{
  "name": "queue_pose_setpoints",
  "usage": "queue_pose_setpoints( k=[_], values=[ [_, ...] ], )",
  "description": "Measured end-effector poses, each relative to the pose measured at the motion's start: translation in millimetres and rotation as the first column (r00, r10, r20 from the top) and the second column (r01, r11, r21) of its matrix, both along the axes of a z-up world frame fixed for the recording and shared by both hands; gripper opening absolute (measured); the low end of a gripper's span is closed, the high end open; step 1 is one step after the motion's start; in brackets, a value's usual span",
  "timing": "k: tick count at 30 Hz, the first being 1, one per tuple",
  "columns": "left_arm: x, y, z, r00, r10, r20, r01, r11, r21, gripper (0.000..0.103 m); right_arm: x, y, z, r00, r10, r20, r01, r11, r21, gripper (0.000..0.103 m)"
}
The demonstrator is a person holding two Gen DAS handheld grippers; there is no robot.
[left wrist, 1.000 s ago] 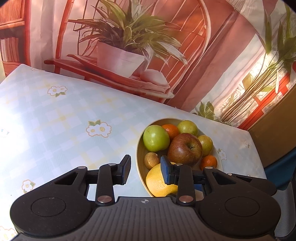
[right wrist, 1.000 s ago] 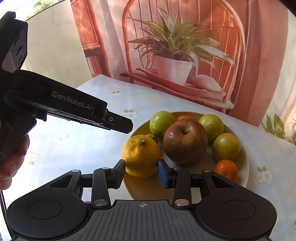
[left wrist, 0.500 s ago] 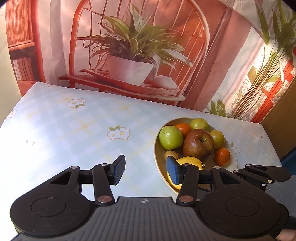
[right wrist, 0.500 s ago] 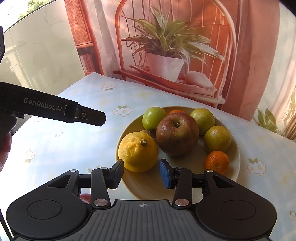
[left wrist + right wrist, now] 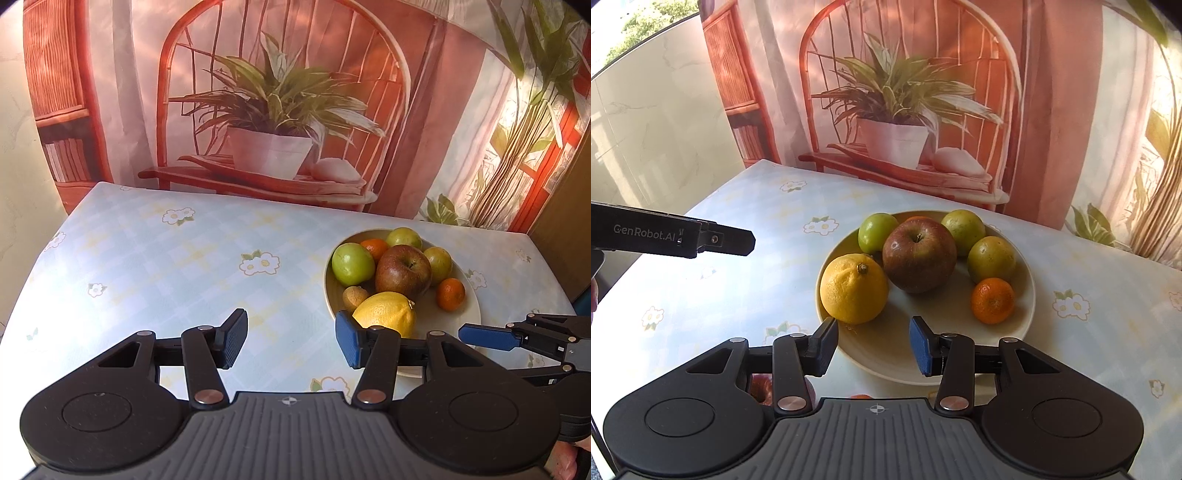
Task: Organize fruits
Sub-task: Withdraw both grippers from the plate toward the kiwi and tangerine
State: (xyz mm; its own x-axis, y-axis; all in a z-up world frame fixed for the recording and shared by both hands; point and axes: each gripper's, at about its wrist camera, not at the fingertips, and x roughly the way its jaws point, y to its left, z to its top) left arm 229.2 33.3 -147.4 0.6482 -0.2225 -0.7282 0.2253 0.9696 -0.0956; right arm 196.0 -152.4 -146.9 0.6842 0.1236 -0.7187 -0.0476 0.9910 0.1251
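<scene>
Left tool [image 5: 291, 341] backed off plate [image 5: 1028, 295], "GenRobot.AI" (both tools [image 5: 873, 345] parted, empty).

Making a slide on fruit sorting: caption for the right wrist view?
Open right tool hovers at the near rim of a plate holding a lemon, apple and smaller fruit.

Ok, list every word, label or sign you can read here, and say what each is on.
"GenRobot.AI": white lettering on the side of the left gripper, seen in the right wrist view.
A small crosshair mark, no letters, on each gripper's grey body, by the right gripper too.
Nothing readable on the fruit, the plate or the tablecloth; the backdrop's painted books bear no legible text.
</scene>
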Motion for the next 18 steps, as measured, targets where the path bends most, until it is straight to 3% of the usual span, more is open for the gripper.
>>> queue_pose_setpoints(
  k=[5, 18],
  values=[
    [-13, 2, 4, 1.000, -0.003, 0.021, 0.003, 1.000, 0.029, 0.055, -17, -4, 2, 0.999, -0.036, 0.013, 0.036, 0.999, 0.004, 0.040],
    [-45, -1, 4, 0.998, -0.054, 0.034, 0.054, 0.998, 0.013, 0.055, -53, -6, -10, 0.998, -0.066, -0.011, 0.066, 0.997, 0.029, 0.035]
  ],
)
